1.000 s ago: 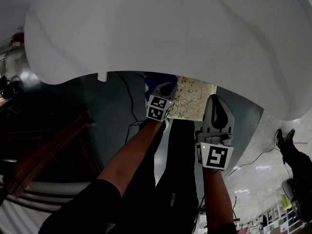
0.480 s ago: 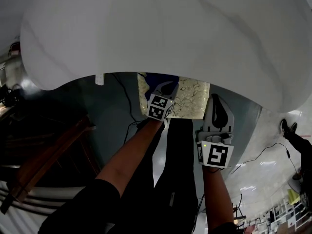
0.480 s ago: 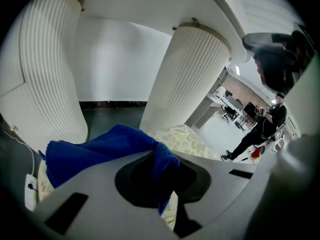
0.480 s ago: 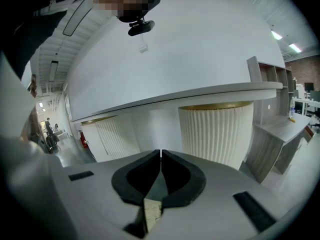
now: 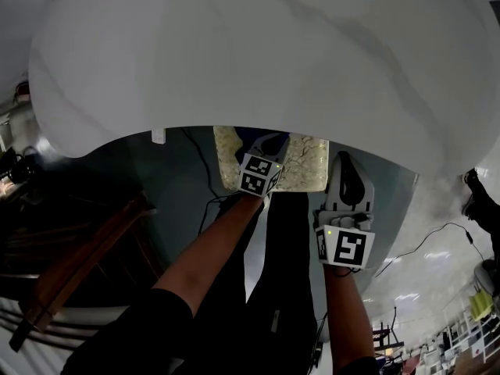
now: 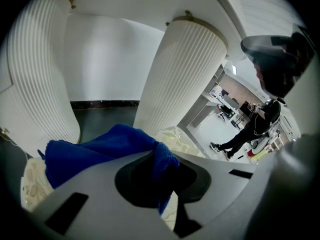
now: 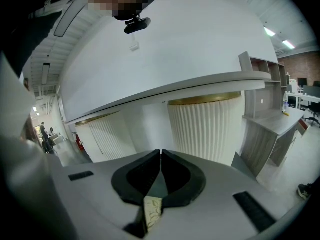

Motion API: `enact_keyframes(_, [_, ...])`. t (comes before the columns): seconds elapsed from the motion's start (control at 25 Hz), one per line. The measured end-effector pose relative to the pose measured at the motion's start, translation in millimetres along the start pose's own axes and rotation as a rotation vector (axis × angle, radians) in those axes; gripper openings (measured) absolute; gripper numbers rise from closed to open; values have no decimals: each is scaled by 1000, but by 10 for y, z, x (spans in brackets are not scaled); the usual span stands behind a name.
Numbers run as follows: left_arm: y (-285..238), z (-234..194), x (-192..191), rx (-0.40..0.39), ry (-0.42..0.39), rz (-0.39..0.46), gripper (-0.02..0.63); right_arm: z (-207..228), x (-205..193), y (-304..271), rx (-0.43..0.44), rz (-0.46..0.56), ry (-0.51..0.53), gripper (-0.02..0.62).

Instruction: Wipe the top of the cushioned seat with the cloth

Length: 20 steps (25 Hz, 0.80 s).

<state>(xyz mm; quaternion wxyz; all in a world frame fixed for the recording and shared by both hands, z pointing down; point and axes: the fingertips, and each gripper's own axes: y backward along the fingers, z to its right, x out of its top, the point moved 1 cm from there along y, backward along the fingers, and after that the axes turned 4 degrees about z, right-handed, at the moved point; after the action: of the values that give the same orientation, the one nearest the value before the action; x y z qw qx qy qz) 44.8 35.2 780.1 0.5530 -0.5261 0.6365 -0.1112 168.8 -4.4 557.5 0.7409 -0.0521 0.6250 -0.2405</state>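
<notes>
The cushioned seat (image 5: 306,156) has a pale floral cover and lies under the edge of a big white tabletop. My left gripper (image 5: 268,145) is over its left part, shut on a blue cloth (image 5: 258,136). In the left gripper view the cloth (image 6: 100,148) is bunched between the jaws of the left gripper (image 6: 161,170) and drapes to the left over the seat (image 6: 176,136). My right gripper (image 5: 348,166) hovers at the seat's right edge, jaws shut with nothing in them. A strip of the seat (image 7: 152,211) shows below the right gripper (image 7: 160,168).
The white tabletop (image 5: 258,53) hangs over the seat's far side. Ribbed white columns (image 6: 185,79) stand behind it. A dark wooden chair (image 5: 70,256) is at left, cables (image 5: 205,162) run on the grey floor. A person in black (image 6: 250,129) stands far off.
More of the seat's left part and front edge has come into sight under the tabletop. Both grippers stay almost in the same place, the left still holding the cloth.
</notes>
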Motion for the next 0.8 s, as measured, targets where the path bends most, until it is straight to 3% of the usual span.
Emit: enact_keyframes(0.8, [-223, 391, 55, -71, -108, -30, 36, 337, -92, 149, -52, -7, -54, 38])
